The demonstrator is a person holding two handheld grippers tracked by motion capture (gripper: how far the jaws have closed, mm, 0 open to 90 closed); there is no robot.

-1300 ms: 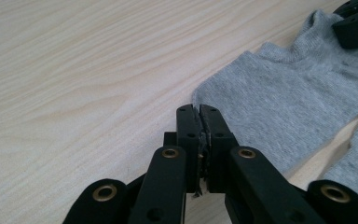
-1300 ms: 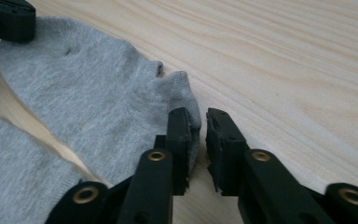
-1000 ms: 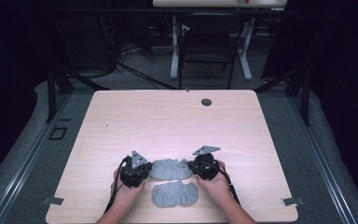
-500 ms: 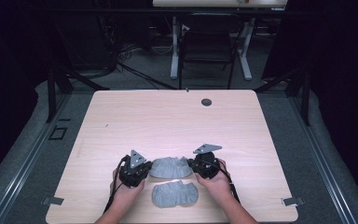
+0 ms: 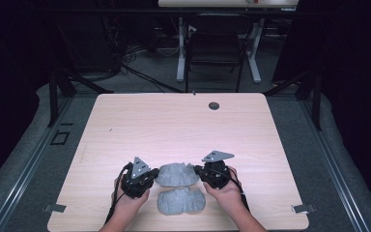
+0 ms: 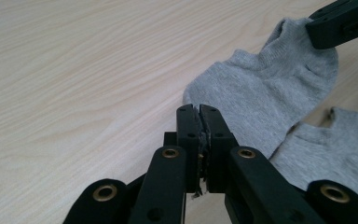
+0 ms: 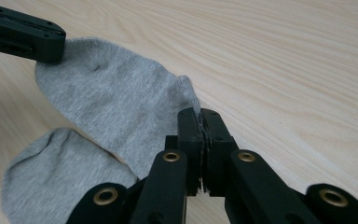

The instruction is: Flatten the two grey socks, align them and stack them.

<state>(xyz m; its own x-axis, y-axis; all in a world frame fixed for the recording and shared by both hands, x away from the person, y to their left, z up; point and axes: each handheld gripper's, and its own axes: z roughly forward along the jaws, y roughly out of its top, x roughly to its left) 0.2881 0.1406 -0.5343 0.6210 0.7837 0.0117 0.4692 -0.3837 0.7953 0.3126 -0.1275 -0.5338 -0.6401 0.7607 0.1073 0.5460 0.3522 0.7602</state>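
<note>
2 tools [image 5: 176, 175] up w/ far sock [image 5: 176, 174] | near sock [image 5: 180, 200] unmoved

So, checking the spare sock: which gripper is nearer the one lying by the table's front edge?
Right gripper, marginally; left gripper sits beyond the near sock's other end.

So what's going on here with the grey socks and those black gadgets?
A person at a wooden table holds a gripper in each hand. The left gripper and right gripper are each shut on opposite ends of one grey sock, stretching it between them. A second grey sock lies flat on the table just in front of the person, untouched.
</note>
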